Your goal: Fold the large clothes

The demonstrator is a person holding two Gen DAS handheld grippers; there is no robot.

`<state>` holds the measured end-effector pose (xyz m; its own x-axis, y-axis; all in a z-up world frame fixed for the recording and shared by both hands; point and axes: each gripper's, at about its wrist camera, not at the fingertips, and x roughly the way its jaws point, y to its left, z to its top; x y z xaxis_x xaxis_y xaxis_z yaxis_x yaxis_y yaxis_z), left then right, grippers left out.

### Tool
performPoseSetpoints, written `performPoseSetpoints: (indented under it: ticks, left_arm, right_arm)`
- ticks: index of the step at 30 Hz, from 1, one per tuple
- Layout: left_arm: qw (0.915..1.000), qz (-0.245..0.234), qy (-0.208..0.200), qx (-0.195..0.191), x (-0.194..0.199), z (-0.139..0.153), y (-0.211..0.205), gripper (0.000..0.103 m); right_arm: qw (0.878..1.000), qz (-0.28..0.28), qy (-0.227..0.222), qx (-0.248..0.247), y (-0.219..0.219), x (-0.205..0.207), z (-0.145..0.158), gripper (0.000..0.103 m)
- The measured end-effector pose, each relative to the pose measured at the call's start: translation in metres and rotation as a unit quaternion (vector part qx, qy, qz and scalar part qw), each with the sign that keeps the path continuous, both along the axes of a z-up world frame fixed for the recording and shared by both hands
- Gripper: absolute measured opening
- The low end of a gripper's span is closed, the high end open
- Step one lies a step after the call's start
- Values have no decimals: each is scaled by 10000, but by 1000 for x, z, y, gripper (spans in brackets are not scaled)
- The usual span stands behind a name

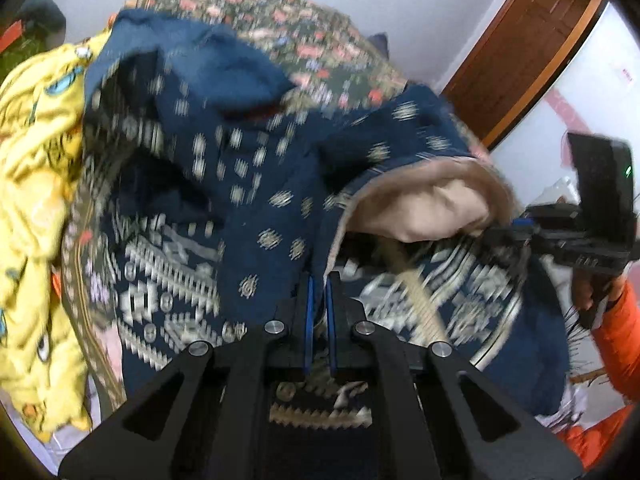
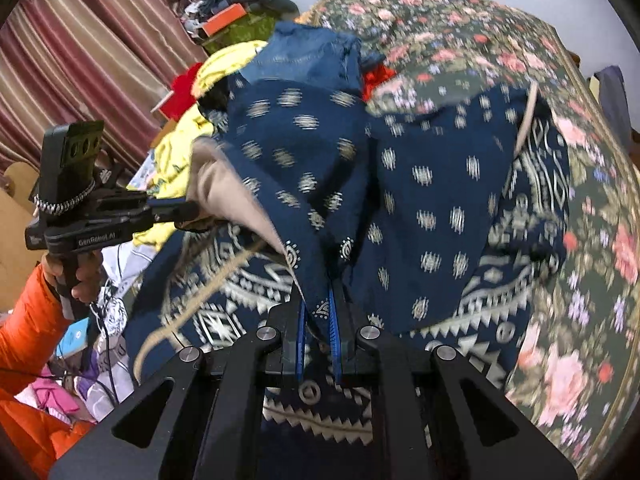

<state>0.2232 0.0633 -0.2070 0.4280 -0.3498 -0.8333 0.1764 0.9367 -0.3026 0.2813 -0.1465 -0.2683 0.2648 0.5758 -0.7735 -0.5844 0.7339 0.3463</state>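
Only one piece of writing can be read: "GenRobot AI", in pale letters along the side of the left gripper [image 2: 188, 212], seen from the right wrist camera. A red mark on the white door at far right in the left view is too blurred to read.

There are two grippers, one in each hand, and both are pinching the same garment. The left gripper's blue pads [image 1: 308, 312] are pressed together on an edge of the navy patterned garment [image 1: 224, 184]. The right gripper [image 2: 320, 328] is likewise clamped on a fold of that cloth, which rises from between its jaws.

The garment is one large navy piece with cream geometric borders and rows of small cream motifs, and a beige lining [image 1: 432, 204] shows where it turns over. It hangs lifted between the two grippers above the floral bedspread [image 2: 472, 48], its lower part lying on the bed.

A yellow cartoon-print cloth [image 1: 36, 200] lies heaped to the left. An orange sleeve [image 2: 28, 320] reaches to the left gripper's handle. Striped curtains [image 2: 92, 52] hang far left.
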Motion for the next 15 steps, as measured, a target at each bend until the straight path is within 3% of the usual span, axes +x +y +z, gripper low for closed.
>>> performPoseSetpoints:
  ticks: [3, 7, 9, 11, 15]
  left_arm:
    - [9997, 35, 193, 168, -9, -21, 2, 5]
    - [9995, 143, 157, 228, -15, -24, 5, 6]
    - [9991, 180, 169, 357, -17, -20, 6, 16]
    - [9980, 243, 116, 576, -23, -15, 9, 39]
    - [9968, 422, -33, 678, -35, 1, 27, 52]
  right_arm:
    - [9999, -102, 39, -32, -4, -4, -8, 9]
    - [9997, -193, -82, -79, -4, -10, -8, 9]
    - [9996, -197, -108, -171, -2, -11, -5, 10]
    - [9996, -199, -68, -204, -3, -12, -1, 12]
    - [9994, -332, 116, -9, -19, -10, 7, 15]
